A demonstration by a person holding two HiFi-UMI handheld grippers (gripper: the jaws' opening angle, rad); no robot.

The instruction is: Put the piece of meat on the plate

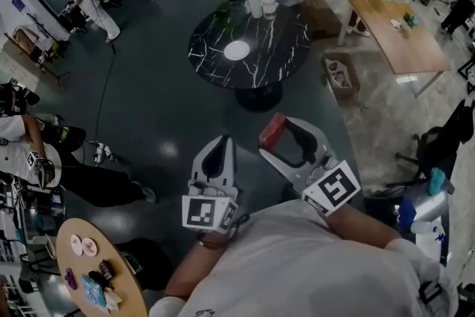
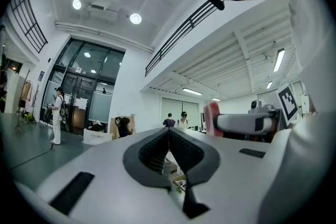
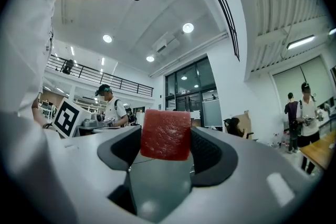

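A red, square-cut piece of meat [image 3: 166, 134] sits clamped between the jaws of my right gripper [image 3: 166, 139]. From the head view the meat [image 1: 272, 130] shows at the tip of that gripper [image 1: 276, 136], held close to my chest and well short of the table. A small white plate [image 1: 237, 50] lies in the middle of the round black marble table [image 1: 282, 41] farther ahead. My left gripper [image 1: 220, 152] is beside the right one, jaws pressed together with nothing in them; its own view shows the left gripper [image 2: 169, 136] shut, with the meat [image 2: 212, 118] off to the right.
Two pale cups [image 1: 260, 4] stand at the table's far edge. A wooden table [image 1: 397, 33] is at the right, a small round wooden table [image 1: 93, 271] with bits on it at the lower left. People stand and sit around the dark floor.
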